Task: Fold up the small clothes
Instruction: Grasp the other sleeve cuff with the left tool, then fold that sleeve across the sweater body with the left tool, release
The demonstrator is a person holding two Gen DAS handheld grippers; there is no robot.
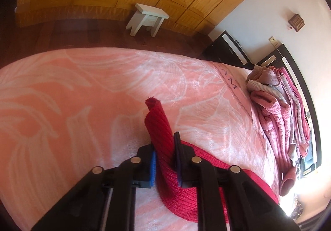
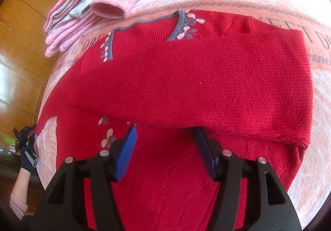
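key relation: red sweater [image 2: 186,77] lies flat on the bed [image 1: 72,86], long axis running across the right gripper's view; folded sleeve band crosses the body, its lower edge just ahead of the right tips.
right gripper [image 2: 165,148]: jaws apart, nothing between them, low over the sweater body; contact w/ fabric can't tell.
left gripper [image 1: 164,144]: clamped on a bunched, rolled bit of the sweater, prob. hem or sleeve end, which sticks up past the tips.
left gripper's place: at the sweater's left end, toward the bed's left edge; a gloved hand [image 2: 25,155] shows there in the right view.
nearer arm: right is nearer the sleeve band; left already has the end.
next move (judgement): left likely carries its end over toward the middle; right free to pin or take the band edge.
pile [image 2: 86,3]: folded pink/grey clothes at the bed's far-left corner in the right view, well apart from both tools.
counts: 1 sweater, 2 grippers, 1 pile, 1 stool [image 1: 148,18] on the floor.
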